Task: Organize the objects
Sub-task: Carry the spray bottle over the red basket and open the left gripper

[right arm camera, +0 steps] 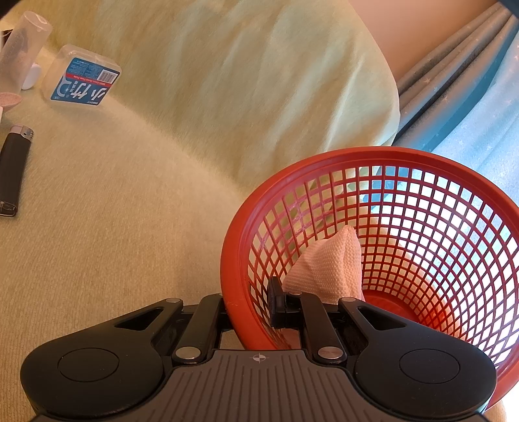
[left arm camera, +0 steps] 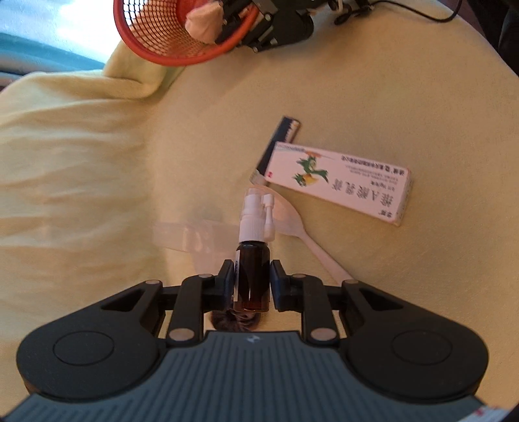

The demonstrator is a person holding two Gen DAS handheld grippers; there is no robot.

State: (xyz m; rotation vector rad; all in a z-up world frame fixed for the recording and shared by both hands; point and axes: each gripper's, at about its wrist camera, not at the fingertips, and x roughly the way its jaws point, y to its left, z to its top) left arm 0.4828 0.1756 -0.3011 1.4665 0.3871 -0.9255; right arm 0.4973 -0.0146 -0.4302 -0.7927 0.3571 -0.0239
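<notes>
My left gripper (left arm camera: pixel 252 280) is shut on a brown spray bottle (left arm camera: pixel 252 276) with a white nozzle, held just above the yellow cloth. Beyond it lie a clear plastic spoon (left arm camera: pixel 311 240), a white medicine box (left arm camera: pixel 340 181) and a dark flat packet (left arm camera: pixel 279 142). My right gripper (right arm camera: pixel 249 302) is shut on the rim of the red mesh basket (right arm camera: pixel 405 227), one finger outside and one inside. A pink folded cloth (right arm camera: pixel 327 269) lies in the basket. The basket also shows in the left wrist view (left arm camera: pixel 155 35) at the far top, with my right gripper on it.
A black lighter (right arm camera: pixel 13 168), a clear box with a blue label (right arm camera: pixel 81 81) and a clear plastic tube (right arm camera: pixel 22 48) lie at the left in the right wrist view. Clear plastic packaging (left arm camera: pixel 191 237) lies left of the bottle. Black cables (left arm camera: pixel 389 9) run at the far edge.
</notes>
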